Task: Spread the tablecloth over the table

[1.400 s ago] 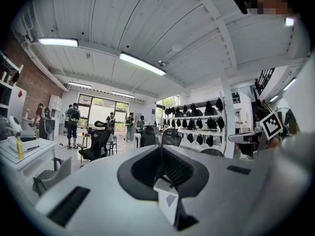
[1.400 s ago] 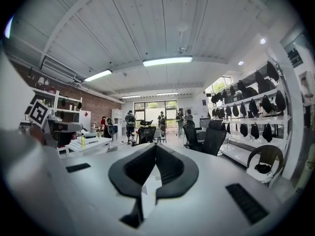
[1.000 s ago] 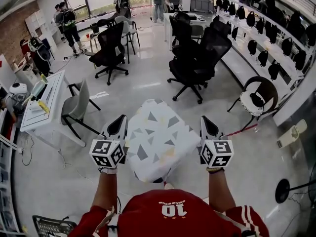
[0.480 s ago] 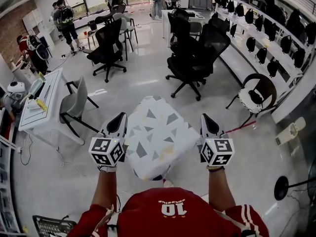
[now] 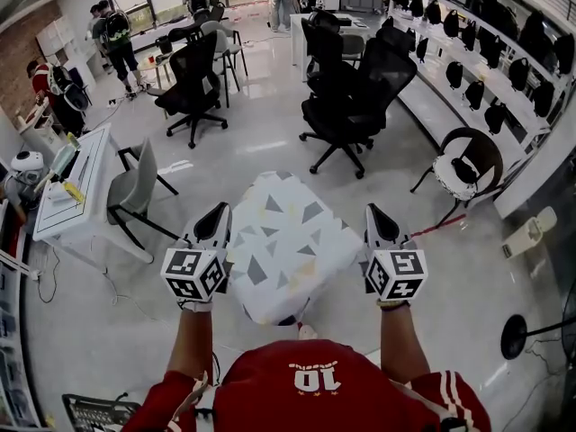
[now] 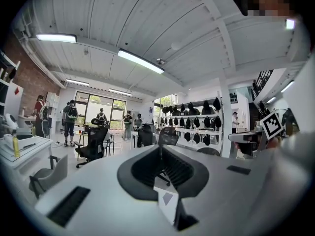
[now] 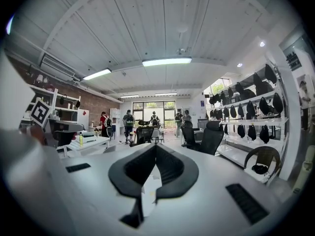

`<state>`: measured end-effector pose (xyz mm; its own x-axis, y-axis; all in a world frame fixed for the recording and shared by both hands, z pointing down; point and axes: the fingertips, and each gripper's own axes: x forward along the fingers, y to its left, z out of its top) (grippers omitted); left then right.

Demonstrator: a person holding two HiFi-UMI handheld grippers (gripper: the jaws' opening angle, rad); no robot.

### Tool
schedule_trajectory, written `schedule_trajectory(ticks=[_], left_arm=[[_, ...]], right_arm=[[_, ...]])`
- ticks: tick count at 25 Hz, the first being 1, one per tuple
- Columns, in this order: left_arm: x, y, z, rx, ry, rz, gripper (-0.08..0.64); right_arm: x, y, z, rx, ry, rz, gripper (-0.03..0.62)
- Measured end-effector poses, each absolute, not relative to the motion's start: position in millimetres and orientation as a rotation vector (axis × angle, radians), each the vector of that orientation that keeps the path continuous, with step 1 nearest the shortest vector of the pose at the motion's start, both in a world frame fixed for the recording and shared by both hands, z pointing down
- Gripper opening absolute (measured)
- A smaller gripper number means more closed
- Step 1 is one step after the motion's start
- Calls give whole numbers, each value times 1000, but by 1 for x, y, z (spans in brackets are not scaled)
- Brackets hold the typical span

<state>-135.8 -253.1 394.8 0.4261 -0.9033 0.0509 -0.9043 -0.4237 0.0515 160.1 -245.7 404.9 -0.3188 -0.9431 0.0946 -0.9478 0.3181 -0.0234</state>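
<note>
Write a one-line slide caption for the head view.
Person in a red jersey holds the triangle-patterned tablecloth between left claw and right claw, both shut on its edges.

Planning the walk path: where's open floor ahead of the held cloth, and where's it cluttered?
Bare floor runs between the grey chair by the white desk and the black office chairs; more lies right of the tablecloth, short of the round chair. Crowded: around those black chairs.

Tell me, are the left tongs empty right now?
No, the left gripper view shows the left tongs shut on a white corner of the tablecloth with a grey triangle printed on it.
</note>
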Motion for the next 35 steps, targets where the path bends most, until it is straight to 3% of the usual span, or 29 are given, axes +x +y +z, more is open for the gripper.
schedule_trajectory(ticks=[35], left_arm=[[-126, -248, 390, 2611, -1644, 16, 23]], right_arm=[[161, -238, 399, 1788, -2543, 51, 14]])
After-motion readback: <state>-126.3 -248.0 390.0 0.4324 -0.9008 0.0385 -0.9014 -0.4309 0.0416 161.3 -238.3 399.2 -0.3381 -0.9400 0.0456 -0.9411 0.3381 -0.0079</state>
